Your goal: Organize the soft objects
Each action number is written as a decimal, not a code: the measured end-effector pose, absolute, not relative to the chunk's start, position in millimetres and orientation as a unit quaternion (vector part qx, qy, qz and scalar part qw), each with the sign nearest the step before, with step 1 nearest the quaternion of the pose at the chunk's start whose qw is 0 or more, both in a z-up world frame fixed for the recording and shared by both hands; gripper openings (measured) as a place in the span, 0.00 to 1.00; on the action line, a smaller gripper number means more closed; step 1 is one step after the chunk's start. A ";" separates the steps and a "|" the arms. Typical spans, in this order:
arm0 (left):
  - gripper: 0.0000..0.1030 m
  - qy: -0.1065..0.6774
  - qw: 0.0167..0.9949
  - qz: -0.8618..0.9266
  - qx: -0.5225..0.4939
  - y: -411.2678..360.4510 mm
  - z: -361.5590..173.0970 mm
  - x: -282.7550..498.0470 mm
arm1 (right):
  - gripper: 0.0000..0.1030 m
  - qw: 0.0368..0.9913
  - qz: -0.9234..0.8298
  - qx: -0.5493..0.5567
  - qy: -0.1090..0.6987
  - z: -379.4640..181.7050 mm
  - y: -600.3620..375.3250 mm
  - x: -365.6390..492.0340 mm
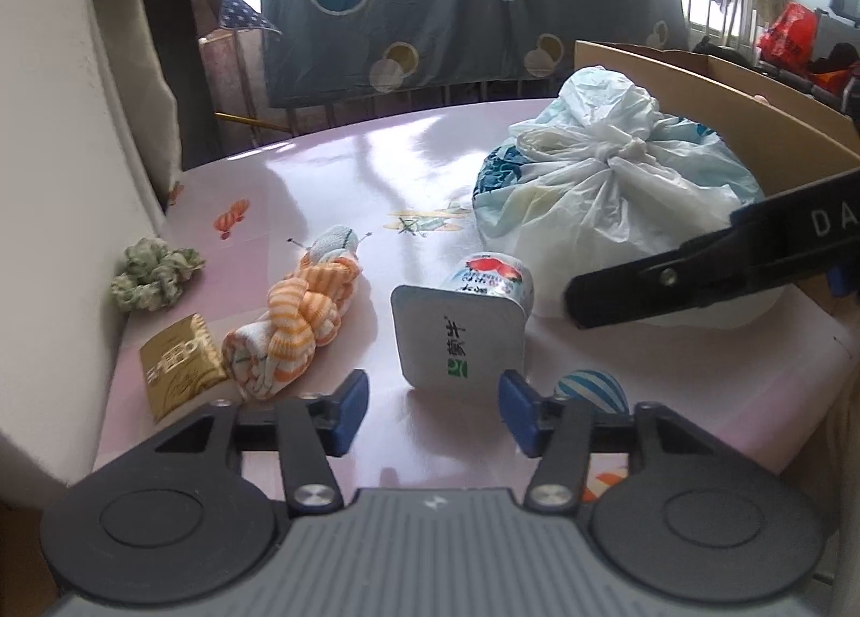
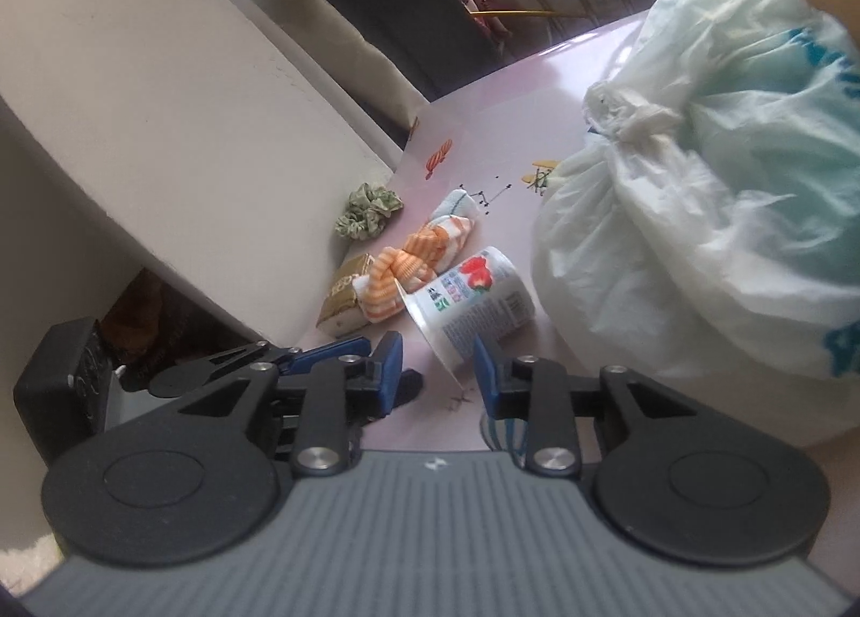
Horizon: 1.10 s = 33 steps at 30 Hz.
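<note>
both grippers gape empty over the yogurt cup (image 1: 462, 327): left gripper (image 1: 432, 413), right gripper (image 2: 438, 370). next likely the knotted sock (image 1: 295, 327) left of the cup.

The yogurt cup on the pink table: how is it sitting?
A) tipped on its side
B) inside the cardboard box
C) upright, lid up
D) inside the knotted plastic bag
A: the yogurt cup lies on its side on the table, its foil lid facing the left gripper.
</note>
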<state>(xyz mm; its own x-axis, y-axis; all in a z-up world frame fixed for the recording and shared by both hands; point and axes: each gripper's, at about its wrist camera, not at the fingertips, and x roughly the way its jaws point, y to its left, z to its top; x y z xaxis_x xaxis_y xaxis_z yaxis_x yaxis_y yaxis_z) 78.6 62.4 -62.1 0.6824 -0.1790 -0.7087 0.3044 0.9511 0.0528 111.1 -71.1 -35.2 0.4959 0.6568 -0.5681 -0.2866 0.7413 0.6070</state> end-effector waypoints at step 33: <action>0.61 0.459 0.869 -0.118 0.142 22.9 -43.4 112.5 | 0.48 0.850 0.262 0.249 0.384 -21.1 -95.5 96.0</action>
